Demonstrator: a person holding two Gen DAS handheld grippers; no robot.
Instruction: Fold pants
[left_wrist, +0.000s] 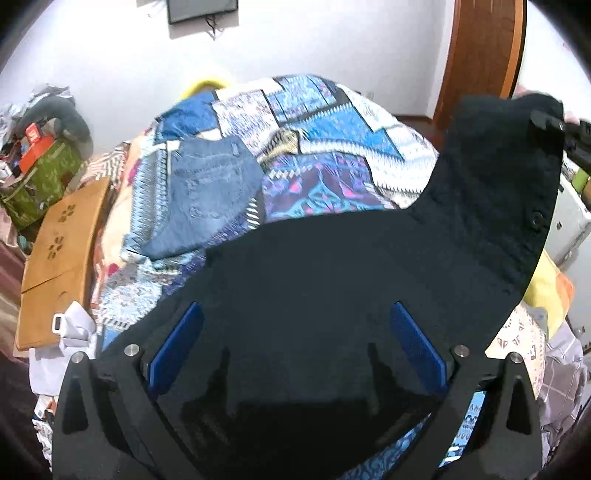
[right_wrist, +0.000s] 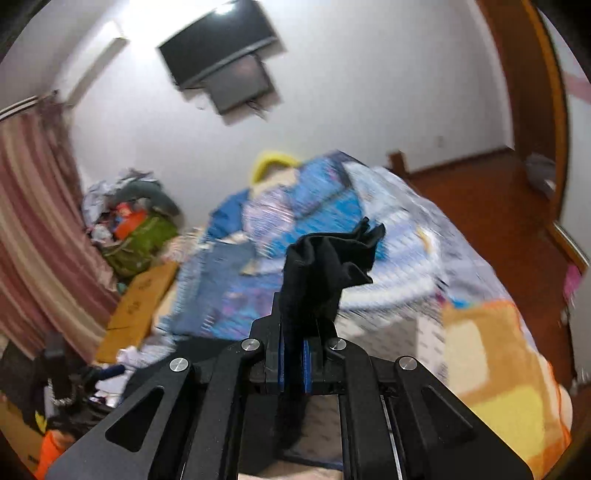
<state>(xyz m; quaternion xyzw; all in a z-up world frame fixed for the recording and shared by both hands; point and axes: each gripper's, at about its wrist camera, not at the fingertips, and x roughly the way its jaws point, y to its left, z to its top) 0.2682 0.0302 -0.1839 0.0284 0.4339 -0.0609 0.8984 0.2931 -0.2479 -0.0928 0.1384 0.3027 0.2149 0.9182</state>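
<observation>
Black pants (left_wrist: 369, 258) lifted over bed (left_wrist: 314, 122), long axis stretched left-to-right: right gripper (right_wrist: 294, 363) clenched on far-right corner, left gripper (left_wrist: 295, 347) released, fabric between pads (left_wrist: 177, 347).

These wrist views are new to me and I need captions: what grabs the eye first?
The black pants fill the left view, draped between the open left claw. The right claw pinches a bunched corner. Behind lies a vivid blue patchwork bedspread with folded jeans on it.
</observation>
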